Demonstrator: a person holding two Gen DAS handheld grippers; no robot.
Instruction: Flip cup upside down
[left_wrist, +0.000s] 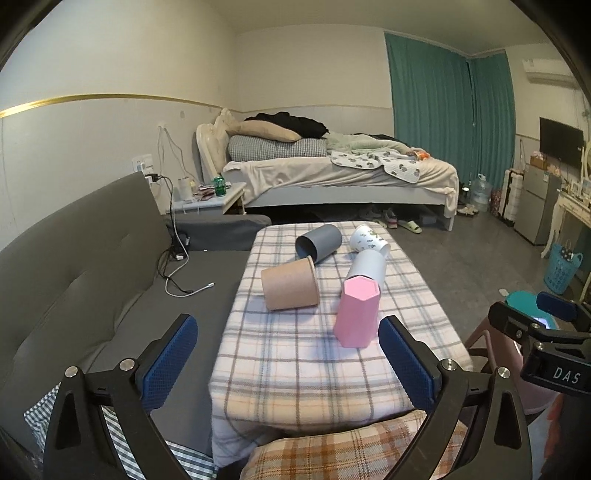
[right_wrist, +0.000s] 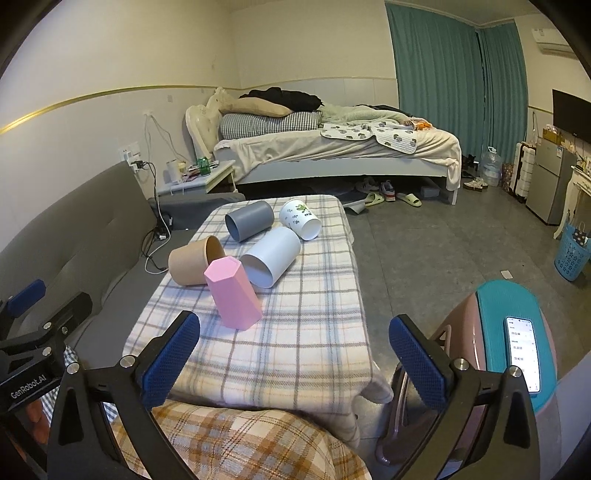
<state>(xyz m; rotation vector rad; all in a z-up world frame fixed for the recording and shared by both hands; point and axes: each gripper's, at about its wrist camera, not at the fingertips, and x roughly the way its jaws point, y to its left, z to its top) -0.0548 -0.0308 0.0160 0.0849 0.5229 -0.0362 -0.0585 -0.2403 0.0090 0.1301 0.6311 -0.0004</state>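
A pink hexagonal cup (left_wrist: 357, 313) (right_wrist: 232, 293) stands upside down on the plaid-covered table (left_wrist: 295, 362) (right_wrist: 295, 332). Several cups lie on their sides behind it: a tan one (left_wrist: 290, 283) (right_wrist: 192, 261), a dark grey one (left_wrist: 317, 243) (right_wrist: 249, 220), a light blue-grey one (left_wrist: 367, 266) (right_wrist: 273, 256) and a white printed one (left_wrist: 369, 240) (right_wrist: 300, 218). My left gripper (left_wrist: 288, 365) is open and empty at the table's near edge, the pink cup just ahead of its right finger. My right gripper (right_wrist: 295, 363) is open and empty, short of the pink cup.
A grey sofa (left_wrist: 92, 280) with cables lies to the left. A stool with a teal top (right_wrist: 517, 325) holding a phone (right_wrist: 522, 352) stands right of the table. A bed (left_wrist: 332, 173), a nightstand and a blue basket (right_wrist: 572, 254) are farther off. A plaid cushion (right_wrist: 240, 443) sits in front.
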